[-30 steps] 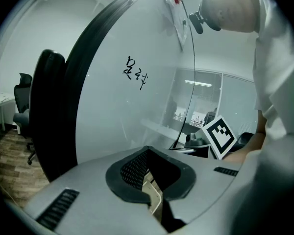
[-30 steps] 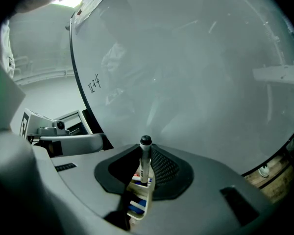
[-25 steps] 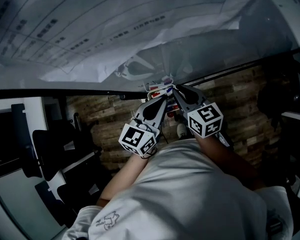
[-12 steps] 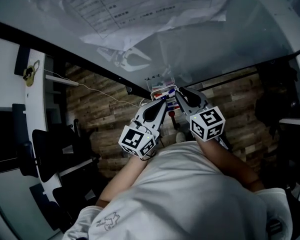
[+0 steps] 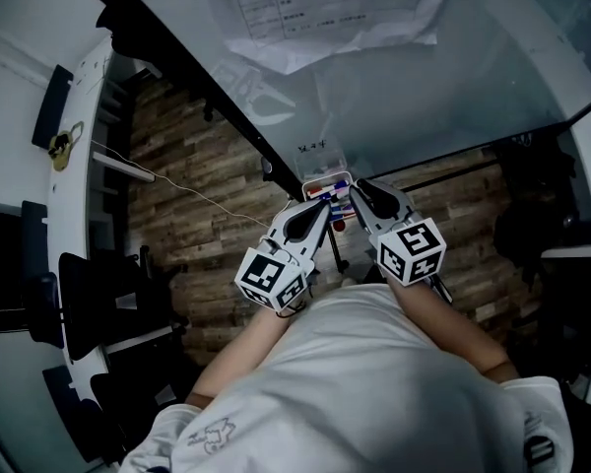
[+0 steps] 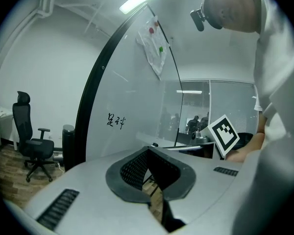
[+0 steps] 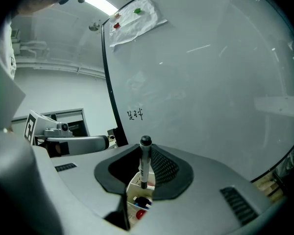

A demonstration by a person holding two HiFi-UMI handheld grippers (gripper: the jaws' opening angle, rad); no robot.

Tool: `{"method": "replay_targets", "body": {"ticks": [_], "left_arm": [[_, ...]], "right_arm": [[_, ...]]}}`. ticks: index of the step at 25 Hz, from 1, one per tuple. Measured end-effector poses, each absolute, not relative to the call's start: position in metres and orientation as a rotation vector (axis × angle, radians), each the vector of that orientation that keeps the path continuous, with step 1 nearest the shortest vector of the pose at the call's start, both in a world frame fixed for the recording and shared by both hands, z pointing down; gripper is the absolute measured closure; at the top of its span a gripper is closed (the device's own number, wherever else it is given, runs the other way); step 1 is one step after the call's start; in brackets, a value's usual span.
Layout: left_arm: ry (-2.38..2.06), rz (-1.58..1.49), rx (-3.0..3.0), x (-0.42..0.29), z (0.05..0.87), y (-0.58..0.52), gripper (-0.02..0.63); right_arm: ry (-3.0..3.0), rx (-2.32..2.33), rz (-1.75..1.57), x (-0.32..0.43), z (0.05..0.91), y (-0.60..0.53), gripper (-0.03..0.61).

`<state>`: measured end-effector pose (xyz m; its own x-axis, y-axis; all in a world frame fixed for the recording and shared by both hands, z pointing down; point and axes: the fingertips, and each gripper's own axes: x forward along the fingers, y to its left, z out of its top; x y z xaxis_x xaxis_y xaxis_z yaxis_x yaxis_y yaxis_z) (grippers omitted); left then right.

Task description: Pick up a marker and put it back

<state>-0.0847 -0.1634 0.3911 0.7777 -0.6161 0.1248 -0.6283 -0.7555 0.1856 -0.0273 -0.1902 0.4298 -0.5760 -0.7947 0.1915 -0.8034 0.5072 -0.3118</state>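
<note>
A white marker with a black cap (image 7: 144,163) stands upright between the jaws of my right gripper (image 7: 145,155), which is shut on it. Just below it is a small white marker box (image 7: 135,186) fixed to the whiteboard, holding red and blue markers. In the head view the box (image 5: 324,186) sits at the whiteboard's lower edge, with my right gripper (image 5: 356,187) right beside it. My left gripper (image 5: 324,205) points at the box from the left. Its jaws (image 6: 148,151) meet at the tips with nothing between them.
The big whiteboard (image 5: 443,77) fills the area ahead, with small handwriting (image 7: 135,114) and a paper sheet (image 5: 315,13) pinned by magnets. A black frame post (image 6: 90,102) edges the board. Office chairs (image 5: 89,294) stand at the left on the wooden floor (image 5: 197,215).
The head view has swung, so the whiteboard and its black frame now lie more slanted. Both grippers stay at the marker box, the right one still on the marker.
</note>
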Motion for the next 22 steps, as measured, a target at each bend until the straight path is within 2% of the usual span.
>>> {"method": "replay_targets", "body": {"ticks": [22], "left_arm": [[-0.986, -0.069, 2.848, -0.101, 0.345, -0.133, 0.609]], "right_arm": [[-2.755, 1.496, 0.333, -0.031, 0.361, -0.148, 0.508]]}}
